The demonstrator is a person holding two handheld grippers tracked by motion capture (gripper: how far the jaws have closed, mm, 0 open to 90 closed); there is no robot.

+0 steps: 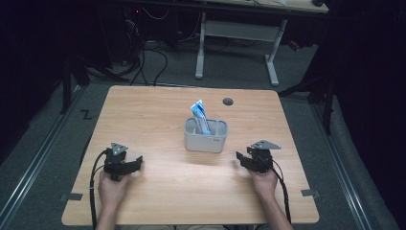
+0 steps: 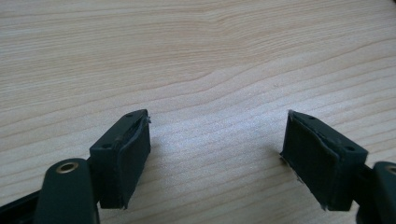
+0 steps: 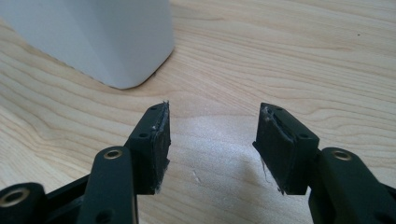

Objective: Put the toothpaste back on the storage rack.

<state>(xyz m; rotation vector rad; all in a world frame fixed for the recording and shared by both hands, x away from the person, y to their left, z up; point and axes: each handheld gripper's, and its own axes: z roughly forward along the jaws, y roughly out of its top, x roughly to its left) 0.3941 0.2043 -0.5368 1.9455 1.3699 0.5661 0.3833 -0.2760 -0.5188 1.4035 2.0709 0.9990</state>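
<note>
Toothpaste tube (image 1: 201,116) stands leaning in the grey holder (image 1: 206,139) in the middle of the counter (image 1: 158,120). Right gripper (image 1: 241,159) sits low beside the holder, jaws apart and holding nothing. Left gripper (image 1: 136,163) rests farther off, jaws wide apart too. To pull the tube out well, I think you should lift a gripper above the rim and come straight down.

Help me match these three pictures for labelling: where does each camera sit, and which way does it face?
High view: above the person's side, looking forward and down on the table; forearms, left gripper and right gripper show.
Left gripper view: on that gripper, looking along its open jaws at bare wood.
Right gripper view: on that gripper, looking past open jaws at the grey holder.
Shared: the high view also shows the holder, with a toothpaste tube inside.
</note>
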